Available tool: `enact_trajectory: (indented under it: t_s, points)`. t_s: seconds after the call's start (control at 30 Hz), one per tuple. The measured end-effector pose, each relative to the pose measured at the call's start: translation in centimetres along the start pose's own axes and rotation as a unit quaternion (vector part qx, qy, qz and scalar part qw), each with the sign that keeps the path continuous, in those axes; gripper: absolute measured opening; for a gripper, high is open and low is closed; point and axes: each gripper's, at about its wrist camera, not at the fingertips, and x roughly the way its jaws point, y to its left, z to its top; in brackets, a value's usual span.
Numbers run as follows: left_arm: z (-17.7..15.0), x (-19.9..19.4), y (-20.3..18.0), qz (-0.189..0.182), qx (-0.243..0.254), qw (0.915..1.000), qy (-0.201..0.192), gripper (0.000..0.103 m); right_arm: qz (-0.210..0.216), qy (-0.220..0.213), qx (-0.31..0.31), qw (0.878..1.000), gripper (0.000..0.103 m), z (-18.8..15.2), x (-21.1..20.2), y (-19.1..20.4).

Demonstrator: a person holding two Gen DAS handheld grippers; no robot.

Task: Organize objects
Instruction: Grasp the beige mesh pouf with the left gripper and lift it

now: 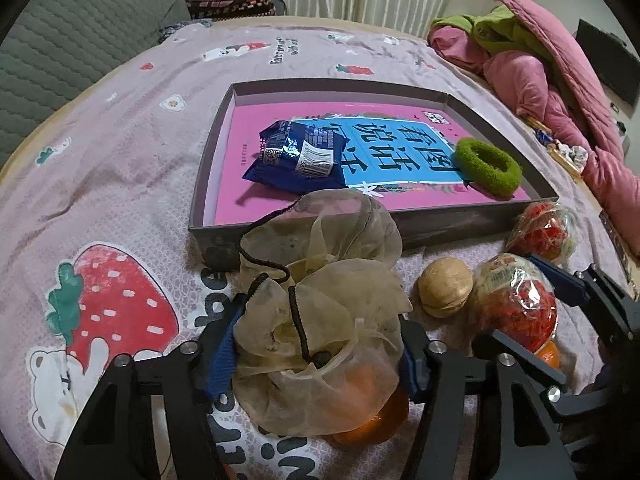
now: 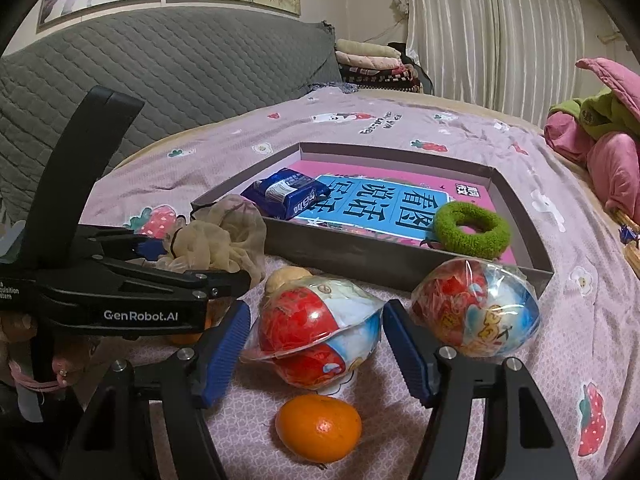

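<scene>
Two wrapped balls [image 2: 320,332] [image 2: 476,308] front the tray [image 2: 360,258].

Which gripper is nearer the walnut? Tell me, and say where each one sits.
Right. The right gripper straddles the wrapped red snack, which lies against the walnut. The left gripper straddles the mesh pouch, off to the walnut's left.

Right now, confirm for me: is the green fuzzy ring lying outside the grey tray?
No, the green fuzzy ring lies inside the grey tray, on the pink book cover near the tray's front right corner.
</scene>
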Motion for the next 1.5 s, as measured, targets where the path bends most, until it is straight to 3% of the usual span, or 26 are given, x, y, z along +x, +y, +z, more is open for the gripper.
enact_trajectory:
  t_s: [0.33,0.87,1.5]
  points:
    - [0.0,-0.8,0.1,-0.022,0.000,0.9997,-0.008,0.030,-0.001,-0.014,-0.004,1.000,0.068,0.0,-0.8,0.2]
    - [0.4,-4.5,-0.4,-0.043,0.015,0.9972,-0.058,0.029,-0.004,-0.056,-0.027,0.998,0.067,0.8,-2.4,0.9]
    - [1.7,-6.0,-1.6,-0.057,0.018,0.9949,-0.082,0.029,-0.022,-0.086,-0.040,0.995,0.066,1.2,-4.2,1.1]
